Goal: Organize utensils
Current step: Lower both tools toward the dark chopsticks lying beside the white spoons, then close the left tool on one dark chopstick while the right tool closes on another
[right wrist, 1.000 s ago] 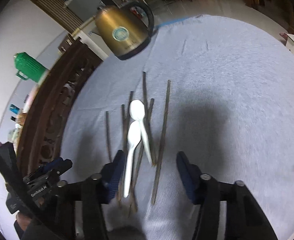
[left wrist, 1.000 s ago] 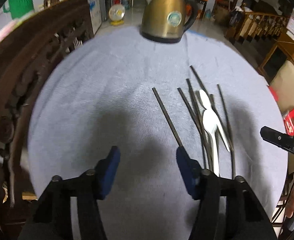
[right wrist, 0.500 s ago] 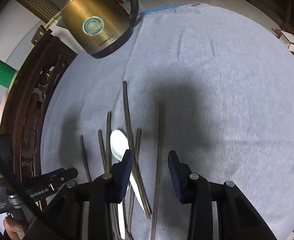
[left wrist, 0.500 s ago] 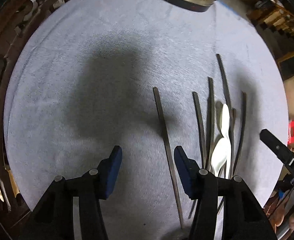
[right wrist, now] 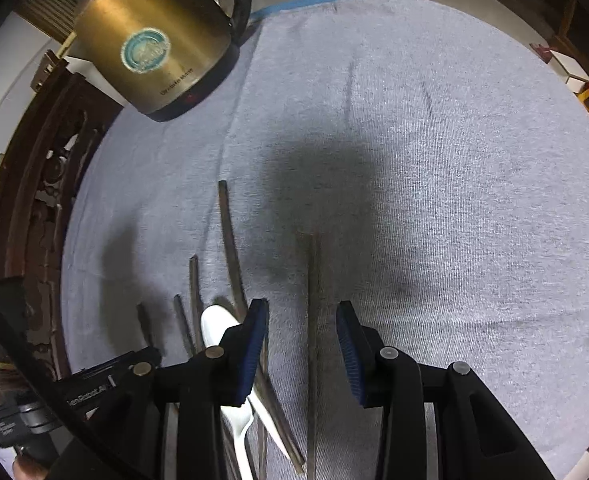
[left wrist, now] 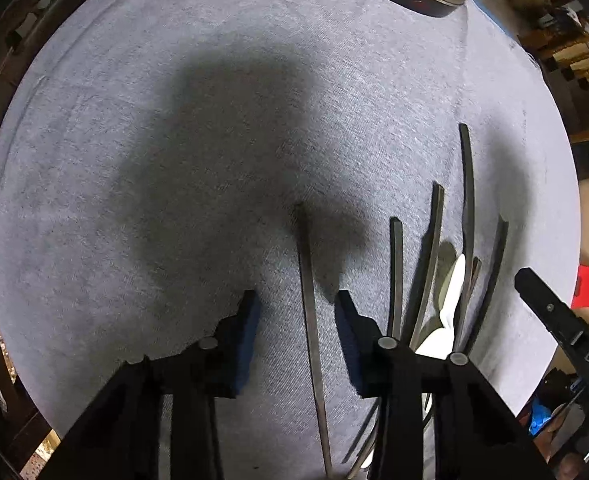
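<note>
Tabletop [left wrist: 174,160] under a grey cloth is taking up most of both views, with a brass-coloured electric kettle [right wrist: 154,40] standing at its far edge, well apart from the work. Nearer, the utensils are lying in a loose fan: several dark chopsticks and white plastic spoons [right wrist: 218,324] overlapping each other, with the spoons' handles crossing under and over the sticks.

One chopstick [left wrist: 308,300] is lying alone at the left side of the fan, and the left claw [left wrist: 296,320] is hanging over it with its blue pads apart, one on either side, neither pad touching the stick. Another lone chopstick [right wrist: 312,320] is lying at the right side of the fan, and the right claw [right wrist: 302,328] is straddling it the same way, pads apart and gripping nothing. Whether either claw is already resting on the cloth, I cannot tell.

By my reading, the step in hand is picking out the two outer chopsticks, one for each claw, before the tangled middle is sorted. The next move is probably calling for each claw to be lowered to the cloth and closed squarely across its thin stick, which could roll or slip sideways on the soft fabric.
</note>
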The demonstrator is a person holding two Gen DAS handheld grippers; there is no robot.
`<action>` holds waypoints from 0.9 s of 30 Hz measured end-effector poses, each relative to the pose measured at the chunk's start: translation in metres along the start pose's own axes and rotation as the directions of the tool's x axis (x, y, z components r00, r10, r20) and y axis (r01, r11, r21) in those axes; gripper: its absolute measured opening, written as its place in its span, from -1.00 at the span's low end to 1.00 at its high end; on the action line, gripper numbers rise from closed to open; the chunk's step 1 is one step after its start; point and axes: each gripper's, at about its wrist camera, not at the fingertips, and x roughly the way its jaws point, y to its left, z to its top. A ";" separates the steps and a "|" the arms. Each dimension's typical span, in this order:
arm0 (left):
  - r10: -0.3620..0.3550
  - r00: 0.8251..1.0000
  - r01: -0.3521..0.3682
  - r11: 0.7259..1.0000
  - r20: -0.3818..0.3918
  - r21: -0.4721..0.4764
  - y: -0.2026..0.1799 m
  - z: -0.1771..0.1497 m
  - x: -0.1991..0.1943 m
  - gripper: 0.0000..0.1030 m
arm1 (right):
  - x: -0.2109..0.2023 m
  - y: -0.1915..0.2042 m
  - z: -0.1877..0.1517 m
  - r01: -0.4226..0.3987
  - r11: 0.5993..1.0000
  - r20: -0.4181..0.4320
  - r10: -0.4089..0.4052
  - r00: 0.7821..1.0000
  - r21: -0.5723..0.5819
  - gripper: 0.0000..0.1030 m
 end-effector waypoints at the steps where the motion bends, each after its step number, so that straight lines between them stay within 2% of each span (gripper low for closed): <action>1: -0.005 1.000 0.005 1.000 -0.002 -0.003 0.000 0.001 0.001 -0.36 | 0.003 0.001 0.002 0.002 1.000 0.001 -0.002 1.000 -0.003 -0.25; 6: 0.013 1.000 -0.013 1.000 -0.006 -0.005 0.003 0.013 0.000 -0.66 | 0.023 0.005 0.008 0.045 0.999 -0.036 -0.046 0.998 -0.009 -0.40; 8: 0.023 1.000 -0.023 1.000 -0.002 -0.004 0.001 0.018 0.005 -0.69 | 0.026 0.006 0.010 0.063 0.998 -0.030 -0.063 0.998 -0.014 -0.41; 10: 0.046 0.999 -0.046 0.999 0.000 0.003 -0.018 0.013 0.005 -0.71 | 0.030 0.010 0.012 0.080 0.996 -0.028 -0.081 0.996 -0.026 -0.46; 12: 0.068 0.998 -0.069 0.997 0.010 0.021 -0.027 0.016 0.006 -0.80 | 0.033 0.012 0.013 0.100 0.994 -0.024 -0.101 0.995 -0.043 -0.65; 14: 0.085 0.996 -0.085 0.996 0.021 0.033 -0.036 0.019 0.008 -0.82 | 0.036 0.014 0.014 0.118 0.991 -0.013 -0.119 0.993 -0.058 -0.73; 15: 0.090 0.996 -0.091 0.995 0.028 0.042 -0.039 0.021 0.008 -0.85 | 0.036 0.015 0.014 0.117 0.991 -0.008 -0.118 0.993 -0.062 -0.85; 16: 0.095 0.995 -0.096 0.994 0.035 0.049 -0.041 0.022 0.008 -0.87 | 0.037 0.014 0.013 0.108 0.992 -0.007 -0.108 0.994 -0.061 -0.88; 21: 0.114 0.991 -0.122 0.987 0.077 0.109 -0.057 0.022 0.013 -0.89 | 0.033 0.002 0.006 0.061 0.997 0.005 -0.061 0.998 -0.047 -0.88; 27: 0.083 0.987 -0.106 0.981 0.140 0.165 -0.067 0.009 -0.001 -0.89 | 0.010 -0.017 -0.009 0.004 0.999 0.050 -0.002 0.999 -0.042 -0.89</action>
